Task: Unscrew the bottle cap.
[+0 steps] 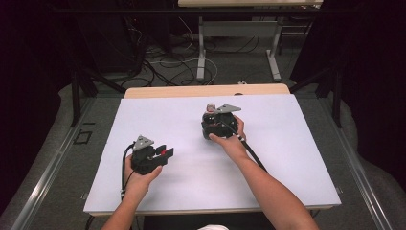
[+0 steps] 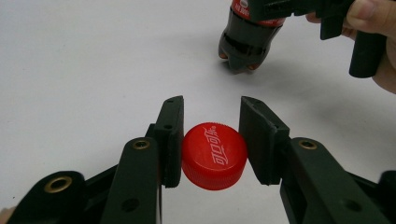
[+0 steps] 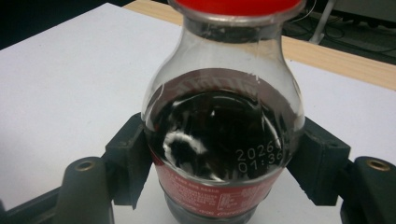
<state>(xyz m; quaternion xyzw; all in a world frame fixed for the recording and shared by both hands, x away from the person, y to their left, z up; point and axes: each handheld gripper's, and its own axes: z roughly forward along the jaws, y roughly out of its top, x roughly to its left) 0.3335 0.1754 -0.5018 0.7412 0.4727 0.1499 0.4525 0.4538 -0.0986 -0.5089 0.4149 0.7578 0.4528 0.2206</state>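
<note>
A red screw cap (image 2: 214,155) with white lettering sits between the pads of my left gripper (image 2: 211,140), which is shut on it. From above, that gripper (image 1: 167,153) lies low over the front left of the white table top (image 1: 287,143), and the cap (image 1: 164,152) shows as a red spot at its tips. My right gripper (image 3: 224,163) is shut on the body of a small cola bottle (image 3: 219,130) with dark liquid and a red label. The bottle (image 2: 250,35) stands upright near the table's middle (image 1: 209,106), its base at or just above the surface.
A wooden strip (image 1: 206,91) borders the far edge of the white top. Beyond it, loose cables (image 1: 163,62) lie on the floor around the legs of another table (image 1: 201,52). Dark curtains close off both sides.
</note>
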